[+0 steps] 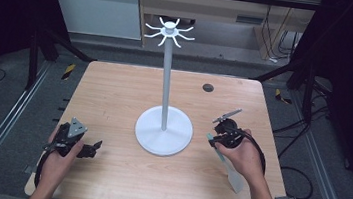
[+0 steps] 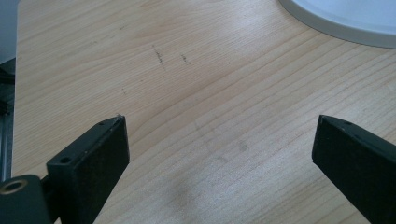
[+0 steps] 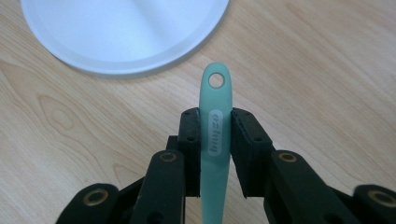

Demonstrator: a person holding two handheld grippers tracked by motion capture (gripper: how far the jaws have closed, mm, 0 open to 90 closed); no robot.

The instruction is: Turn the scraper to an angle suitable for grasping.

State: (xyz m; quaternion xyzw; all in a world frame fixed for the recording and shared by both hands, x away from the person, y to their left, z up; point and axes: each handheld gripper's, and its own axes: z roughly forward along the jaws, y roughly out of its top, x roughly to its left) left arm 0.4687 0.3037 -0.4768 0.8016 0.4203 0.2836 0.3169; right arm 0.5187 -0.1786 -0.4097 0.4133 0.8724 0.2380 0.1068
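- The table point(image 1: 114, 97) is a pale wood top with rounded corners; a small dark round cap point(image 1: 208, 87) sits in its surface toward the far right, and the grain and a few faint scuffs show in the left gripper view.
- The stand point(image 1: 163, 130) rests near the middle of the table: a wide white round base, a thin upright pole, and at the top a ring of curved white hooks point(image 1: 169, 31). An edge of the base shows at the top right of the left gripper view point(image 2: 345, 23) and at the top of the right gripper view point(image 3: 121, 32).
- The spatula point(image 1: 225, 163) is a pale green-and-clear tool, held at the right of the stand and well apart from it in the high view. Its broad translucent blade trails back toward the near edge, past the right hand. In the right gripper view its mint handle point(image 3: 215, 126) runs up between the jaws, with a hanging hole at the tip and an oval with blurred lettering below; the tip points toward the base without touching it.
- The right claw point(image 3: 215, 133) is clamped on the spatula handle, both pads pressed flat against its sides. In the high view the right hand point(image 1: 243, 155) grips this tool to the right of the base.
- The left claw point(image 2: 219, 154) is spread wide with only bare wood between the jaws. In the high view the left hand point(image 1: 60, 154) holds it low near the near left corner, pointing toward the stand.
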